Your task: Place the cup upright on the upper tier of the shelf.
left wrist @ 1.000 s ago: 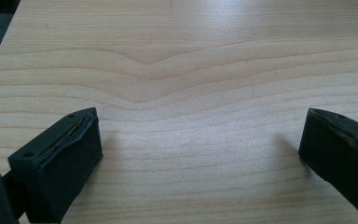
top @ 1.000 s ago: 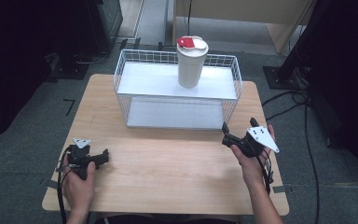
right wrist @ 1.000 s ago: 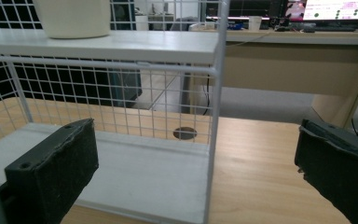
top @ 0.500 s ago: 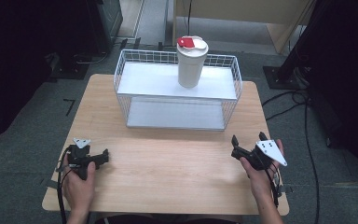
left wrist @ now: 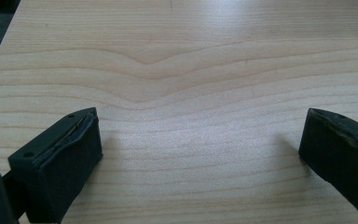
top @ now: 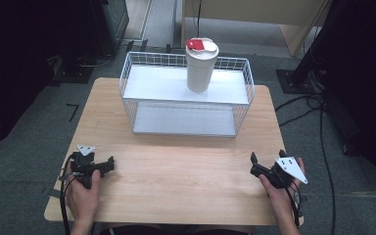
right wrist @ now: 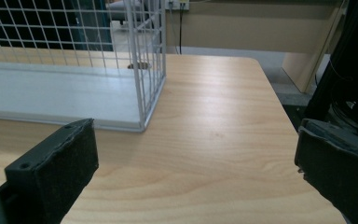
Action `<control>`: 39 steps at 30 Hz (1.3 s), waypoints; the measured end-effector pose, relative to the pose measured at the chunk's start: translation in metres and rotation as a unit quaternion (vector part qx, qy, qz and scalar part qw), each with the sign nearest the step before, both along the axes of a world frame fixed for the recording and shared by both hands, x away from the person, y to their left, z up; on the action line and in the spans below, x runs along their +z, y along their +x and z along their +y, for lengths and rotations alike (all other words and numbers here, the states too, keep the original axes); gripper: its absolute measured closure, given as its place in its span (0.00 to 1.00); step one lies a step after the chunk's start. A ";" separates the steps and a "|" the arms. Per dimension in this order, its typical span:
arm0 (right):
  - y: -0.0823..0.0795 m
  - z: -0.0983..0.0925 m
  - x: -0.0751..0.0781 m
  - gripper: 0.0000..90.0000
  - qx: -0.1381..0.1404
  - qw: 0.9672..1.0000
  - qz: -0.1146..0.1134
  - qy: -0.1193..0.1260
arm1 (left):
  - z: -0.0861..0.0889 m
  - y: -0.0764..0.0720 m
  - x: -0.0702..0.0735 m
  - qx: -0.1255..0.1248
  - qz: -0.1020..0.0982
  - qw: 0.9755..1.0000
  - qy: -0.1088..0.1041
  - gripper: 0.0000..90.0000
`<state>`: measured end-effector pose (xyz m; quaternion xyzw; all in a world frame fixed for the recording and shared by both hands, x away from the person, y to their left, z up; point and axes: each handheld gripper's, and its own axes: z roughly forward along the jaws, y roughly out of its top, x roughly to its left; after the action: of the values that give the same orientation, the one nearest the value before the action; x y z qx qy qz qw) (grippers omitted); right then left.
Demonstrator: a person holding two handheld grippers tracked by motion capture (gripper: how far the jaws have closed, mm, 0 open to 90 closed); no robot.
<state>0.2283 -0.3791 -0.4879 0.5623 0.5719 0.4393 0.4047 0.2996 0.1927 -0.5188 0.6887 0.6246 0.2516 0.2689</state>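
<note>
From above, your left gripper (top: 108, 164) and right gripper (top: 260, 163) rest near the table's (top: 186, 171) near corners; the white cup (top: 200, 65) stands on the wire rack's (top: 186, 95) upper shelf, far. Left gripper view: jaws wide apart over bare wood. Right gripper view: jaws apart, rack corner ahead-left.

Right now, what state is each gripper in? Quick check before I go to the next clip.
Left gripper: open, holding nothing, low over the table.
Right gripper: open, holding nothing, near the table's right edge.
</note>
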 end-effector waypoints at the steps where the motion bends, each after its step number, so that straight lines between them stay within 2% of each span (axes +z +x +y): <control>1: -0.003 -0.003 -0.003 0.00 -0.002 1.000 0.005 -0.004 | 0.000 0.000 0.000 0.000 0.000 1.000 0.000 0.00; 10: -0.020 -0.020 -0.021 0.00 -0.017 0.999 0.037 -0.005 | 0.000 0.000 0.000 0.000 0.000 1.000 0.000 0.00; 15: -0.025 -0.027 -0.026 0.00 -0.023 0.999 0.049 -0.008 | 0.000 0.000 0.000 0.000 0.000 1.000 0.000 0.00; 19: -0.027 -0.034 -0.031 0.00 -0.024 0.997 0.077 -0.006 | 0.000 0.000 0.000 0.000 0.000 1.000 0.000 0.00; 22: -0.027 -0.040 -0.032 0.00 -0.016 0.995 0.098 0.004 | 0.000 0.000 0.000 0.000 0.000 1.000 0.000 0.00; 23: -0.027 -0.040 -0.032 0.00 -0.016 0.995 0.098 0.004 | 0.000 0.000 0.000 0.000 0.000 1.000 0.000 0.00; 24: -0.027 -0.042 -0.032 0.00 -0.014 0.993 0.113 0.011 | 0.000 0.000 0.000 0.000 0.000 1.000 0.000 0.00; 25: -0.026 -0.046 -0.033 0.00 -0.011 0.990 0.138 0.016 | 0.000 0.000 0.000 0.000 0.000 1.000 0.000 0.00; 27: -0.026 -0.047 -0.033 0.00 -0.013 0.989 0.146 0.018 | 0.000 0.000 0.000 0.001 0.000 1.000 0.000 0.00; 28: -0.027 -0.050 -0.034 0.00 -0.007 0.985 0.168 0.024 | 0.000 0.000 0.000 0.001 0.000 1.000 0.000 0.00; 29: -0.027 -0.050 -0.034 0.00 -0.007 0.985 0.168 0.024 | 0.000 0.000 0.000 0.001 0.000 1.000 0.000 0.00; 30: -0.027 -0.051 -0.035 0.00 -0.003 0.984 0.175 0.026 | 0.000 0.000 0.000 0.000 0.000 1.000 0.000 0.00; 31: -0.027 -0.052 -0.036 0.00 0.004 0.981 0.190 0.028 | 0.000 0.000 0.000 0.001 0.000 1.000 0.000 0.00; 32: -0.027 -0.054 -0.037 0.00 0.005 0.977 0.211 0.035 | 0.000 0.000 0.000 0.000 0.000 1.000 0.000 0.00; 33: -0.027 -0.054 -0.037 0.00 0.005 0.977 0.211 0.035 | 0.000 0.000 0.000 0.001 0.000 1.000 0.000 0.00; 35: -0.028 -0.056 -0.038 0.00 0.004 0.973 0.227 0.036 | 0.000 0.000 0.000 0.000 0.000 1.000 0.000 0.00; 39: -0.029 -0.054 -0.038 0.00 0.002 0.972 0.232 0.022 | 0.000 0.000 0.000 0.000 0.000 1.000 0.000 0.00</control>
<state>0.1990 -0.4334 -0.5259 0.6565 0.6416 0.3103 0.2471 0.2994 0.1925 -0.5189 0.6884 0.6249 0.2517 0.2689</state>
